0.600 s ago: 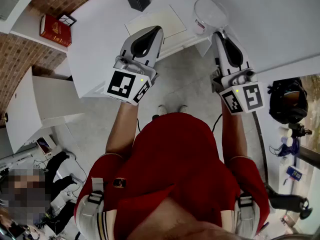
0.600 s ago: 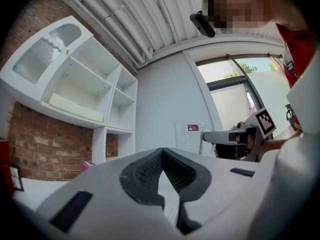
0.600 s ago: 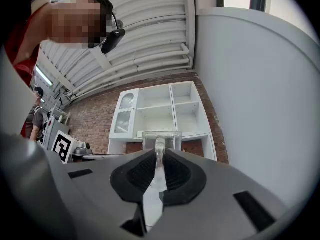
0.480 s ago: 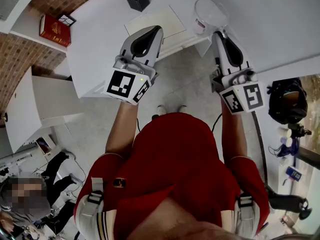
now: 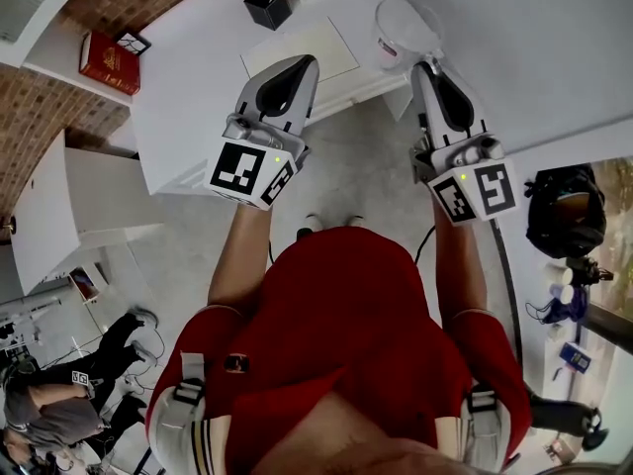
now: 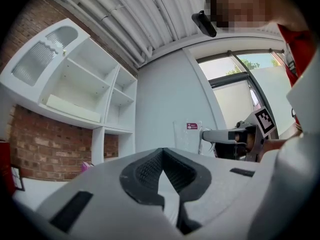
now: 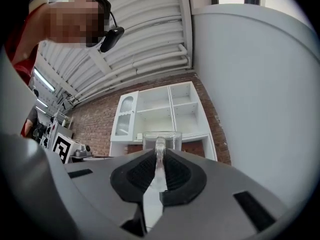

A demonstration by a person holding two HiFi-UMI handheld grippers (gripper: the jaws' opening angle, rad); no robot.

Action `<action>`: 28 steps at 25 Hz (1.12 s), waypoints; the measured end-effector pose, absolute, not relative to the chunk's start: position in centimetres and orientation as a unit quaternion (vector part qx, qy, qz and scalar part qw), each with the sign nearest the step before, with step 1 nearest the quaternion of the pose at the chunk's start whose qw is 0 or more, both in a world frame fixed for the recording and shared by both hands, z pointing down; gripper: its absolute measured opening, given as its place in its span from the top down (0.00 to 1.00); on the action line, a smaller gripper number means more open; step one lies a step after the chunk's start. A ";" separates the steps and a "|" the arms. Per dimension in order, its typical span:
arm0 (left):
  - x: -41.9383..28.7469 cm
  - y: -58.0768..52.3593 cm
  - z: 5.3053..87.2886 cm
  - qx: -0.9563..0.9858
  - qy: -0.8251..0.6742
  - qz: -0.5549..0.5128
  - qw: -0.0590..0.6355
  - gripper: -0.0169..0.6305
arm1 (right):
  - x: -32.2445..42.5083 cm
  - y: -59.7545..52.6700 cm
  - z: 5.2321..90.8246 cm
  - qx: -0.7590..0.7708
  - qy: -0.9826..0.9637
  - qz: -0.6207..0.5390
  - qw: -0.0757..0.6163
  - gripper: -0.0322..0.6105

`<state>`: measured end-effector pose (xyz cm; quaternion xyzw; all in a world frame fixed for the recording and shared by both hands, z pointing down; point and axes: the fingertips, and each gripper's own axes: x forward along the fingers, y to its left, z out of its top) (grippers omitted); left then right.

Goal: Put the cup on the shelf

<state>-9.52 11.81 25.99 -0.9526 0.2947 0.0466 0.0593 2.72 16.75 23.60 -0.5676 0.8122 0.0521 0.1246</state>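
Observation:
A clear cup [image 5: 404, 30] with a red label hangs over the white counter's [image 5: 198, 67] edge in the head view. My right gripper [image 5: 427, 67] is shut on its handle. In the right gripper view the handle [image 7: 159, 154] is pinched between the dark pads, and the cup [image 7: 160, 138] stands beyond them in front of the white shelf unit [image 7: 165, 111]. My left gripper [image 5: 297, 67] hovers to the left of the cup, shut with nothing in it. The left gripper view shows the shelf unit [image 6: 85, 84] at upper left and the cup [image 6: 187, 134] held by the right gripper.
On the counter lie a red book [image 5: 109, 59], a black box [image 5: 269, 3] and a flat white sheet [image 5: 302, 47]. A low white cabinet [image 5: 79, 216] stands at the left and a black bag [image 5: 559, 211] at the right. A person [image 5: 59, 414] is on the floor at lower left.
The right gripper and the cup have shifted a little up and to the left in the head view. The left gripper has hardly moved. The person at lower left has moved.

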 end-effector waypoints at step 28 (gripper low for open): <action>-3.2 1.2 26.4 -0.945 0.315 0.051 0.069 0.97 | 9.9 6.8 23.5 -0.559 0.818 0.061 0.121 0.91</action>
